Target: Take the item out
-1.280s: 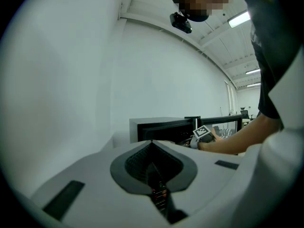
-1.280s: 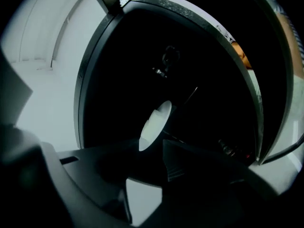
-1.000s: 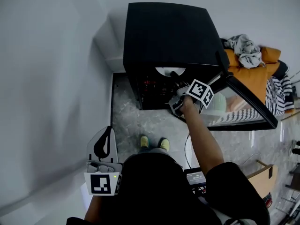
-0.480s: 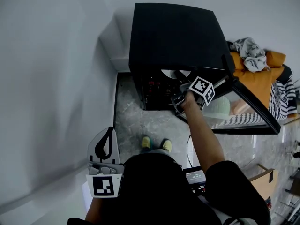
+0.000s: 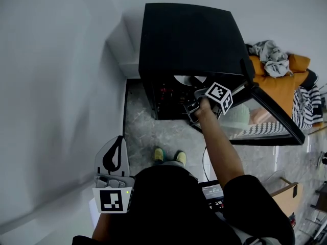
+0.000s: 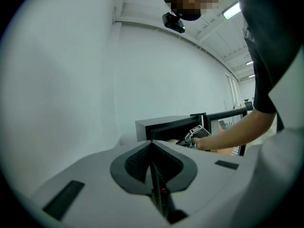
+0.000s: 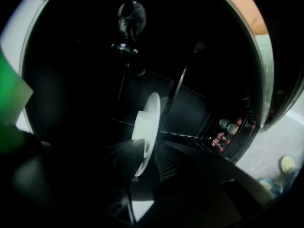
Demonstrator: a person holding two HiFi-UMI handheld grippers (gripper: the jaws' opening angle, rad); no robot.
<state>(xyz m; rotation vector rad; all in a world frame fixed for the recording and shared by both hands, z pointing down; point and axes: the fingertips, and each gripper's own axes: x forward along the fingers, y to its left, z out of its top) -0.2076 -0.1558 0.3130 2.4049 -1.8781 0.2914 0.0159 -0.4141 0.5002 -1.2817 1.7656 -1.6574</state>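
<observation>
White plate point(image 7: 148, 120) sits inside the black cabinet point(image 5: 189, 34), whose glass door point(image 5: 271, 117) stands open. Right gripper point(image 7: 150, 142) reaches in; its jaws, just now closing, clamp the plate's rim. Left gripper point(image 6: 152, 146) is well apart, jaws pressed together, nothing between them.

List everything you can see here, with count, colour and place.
cabinet: one, black, against the wall
door: one, glass, black-framed, swung open to the right
plate: one, white, inside cabinet
bottles: several, red and pale, inside cabinet
clothes: a pile, orange, grey, striped, right of cabinet
shoes: two, yellow-green, on the floor
left gripper: one, grey, jaws together, empty, held low
right gripper: one, inside cabinet, jaws have just been closing, now on plate's rim
</observation>
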